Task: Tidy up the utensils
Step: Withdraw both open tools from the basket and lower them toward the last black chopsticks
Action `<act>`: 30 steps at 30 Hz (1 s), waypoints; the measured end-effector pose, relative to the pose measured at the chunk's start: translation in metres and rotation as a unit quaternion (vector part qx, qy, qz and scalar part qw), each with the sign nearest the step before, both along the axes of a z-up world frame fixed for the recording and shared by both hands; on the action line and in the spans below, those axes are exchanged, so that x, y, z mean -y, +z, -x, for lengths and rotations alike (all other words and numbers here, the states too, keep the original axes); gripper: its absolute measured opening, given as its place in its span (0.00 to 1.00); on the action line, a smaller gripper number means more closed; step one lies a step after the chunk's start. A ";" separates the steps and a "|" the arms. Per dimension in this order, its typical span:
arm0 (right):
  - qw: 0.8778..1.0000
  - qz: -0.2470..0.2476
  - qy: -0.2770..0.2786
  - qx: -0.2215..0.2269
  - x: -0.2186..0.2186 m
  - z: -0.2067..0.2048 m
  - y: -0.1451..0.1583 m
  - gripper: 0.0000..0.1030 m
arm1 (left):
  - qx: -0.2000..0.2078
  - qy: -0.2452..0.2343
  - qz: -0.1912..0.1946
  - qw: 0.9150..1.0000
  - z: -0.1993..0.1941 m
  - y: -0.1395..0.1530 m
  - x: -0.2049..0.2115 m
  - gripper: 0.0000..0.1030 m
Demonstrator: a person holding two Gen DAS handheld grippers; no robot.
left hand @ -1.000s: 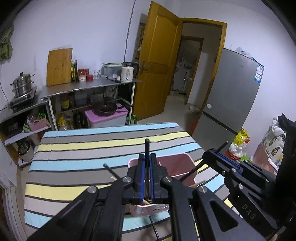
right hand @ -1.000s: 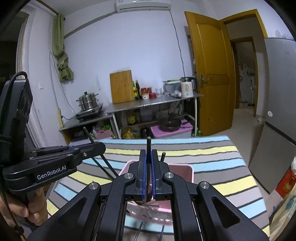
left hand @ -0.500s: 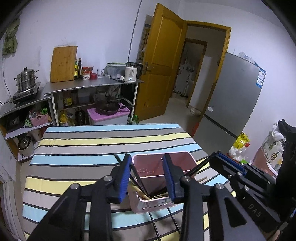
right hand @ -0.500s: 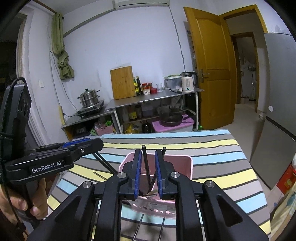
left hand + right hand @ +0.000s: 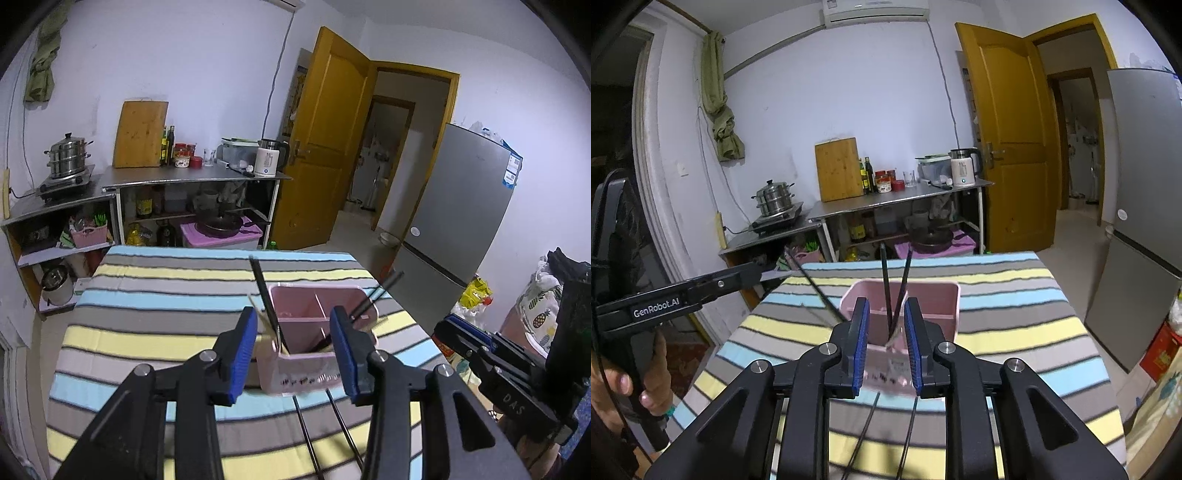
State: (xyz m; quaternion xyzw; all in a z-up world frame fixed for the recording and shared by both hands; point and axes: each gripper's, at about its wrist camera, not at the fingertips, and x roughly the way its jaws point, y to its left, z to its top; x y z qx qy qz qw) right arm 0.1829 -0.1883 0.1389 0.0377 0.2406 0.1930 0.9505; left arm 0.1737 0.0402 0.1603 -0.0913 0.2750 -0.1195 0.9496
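A pink divided utensil bin [image 5: 314,350] stands on the striped table; it also shows in the right wrist view [image 5: 949,302]. Black chopsticks [image 5: 264,291] lean in its left part, and two more [image 5: 895,291] stand crossed in the right wrist view. My left gripper [image 5: 293,350] is open and empty, just in front of the bin. My right gripper [image 5: 885,343] is open and empty, with the crossed chopsticks seen between its fingers. Two black chopsticks [image 5: 325,421] lie on the cloth in front of the bin, also in the right wrist view [image 5: 886,428].
The striped tablecloth [image 5: 166,295] covers the table. Behind it stand a steel counter [image 5: 192,179] with a kettle, jars and a cutting board, a stove with a steamer pot [image 5: 68,155], a yellow door [image 5: 328,140] and a grey fridge [image 5: 465,214].
Both grippers were shut on chopsticks above the bin. They have opened and drawn back, and the chopsticks now stand in the bin.
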 end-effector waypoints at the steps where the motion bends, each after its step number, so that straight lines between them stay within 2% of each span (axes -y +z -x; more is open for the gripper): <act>1: 1.000 -0.001 0.000 -0.001 0.001 0.003 -0.002 0.19 | -0.001 0.000 0.002 1.000 0.005 -0.003 0.000 0.41; 15: 0.999 0.001 -0.013 -0.036 0.023 0.045 -0.043 0.19 | -0.052 -0.001 0.000 0.999 0.048 -0.066 0.011 0.41; 30: 0.996 0.009 -0.007 -0.088 0.020 0.055 -0.084 0.19 | -0.099 -0.005 -0.003 0.995 0.066 -0.114 0.019 0.41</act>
